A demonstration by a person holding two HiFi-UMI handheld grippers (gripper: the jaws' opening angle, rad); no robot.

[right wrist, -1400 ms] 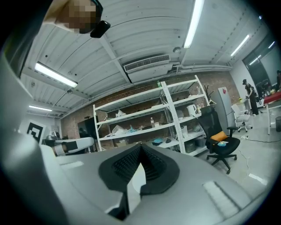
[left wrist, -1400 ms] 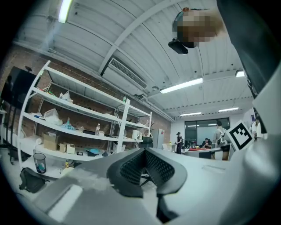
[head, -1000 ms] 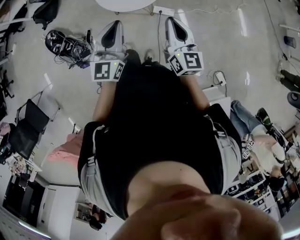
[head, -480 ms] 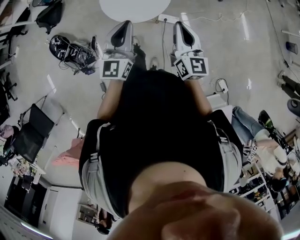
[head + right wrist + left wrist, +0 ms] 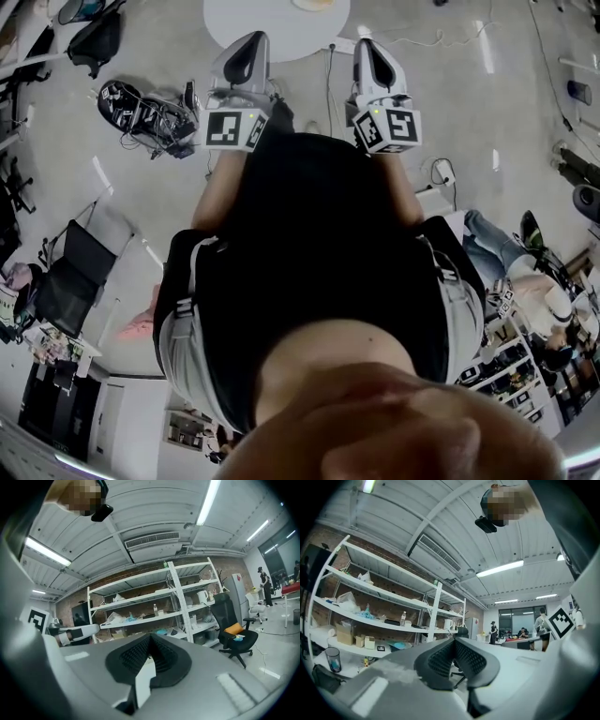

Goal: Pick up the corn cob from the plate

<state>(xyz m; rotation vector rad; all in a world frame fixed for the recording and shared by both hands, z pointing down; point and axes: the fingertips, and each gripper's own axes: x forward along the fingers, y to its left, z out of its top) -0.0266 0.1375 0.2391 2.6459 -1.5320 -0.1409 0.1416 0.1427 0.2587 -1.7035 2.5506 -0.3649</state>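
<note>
In the head view both grippers are held out level in front of the person, over the floor. My left gripper (image 5: pixel 249 42) and my right gripper (image 5: pixel 365 47) reach the near rim of a round white table (image 5: pixel 262 23). A yellowish thing (image 5: pixel 314 4) lies on the table at the picture's top edge, too cut off to tell what it is. The left gripper (image 5: pixel 453 640) has its jaws together with nothing between them. The right gripper (image 5: pixel 150 636) is shut the same way and holds nothing. No corn cob is clearly in view.
Black gear and tangled cables (image 5: pixel 141 101) lie on the floor at the left, with a black chair (image 5: pixel 67 281) below them. A power strip (image 5: pixel 441 167) and a seated person (image 5: pixel 534 281) are at the right. Metal shelving (image 5: pixel 154 606) and an office chair (image 5: pixel 239 637) stand ahead.
The person has walked toward the round white table, and more of it shows at the top of the head view. Both grippers now reach its rim, still shut.
</note>
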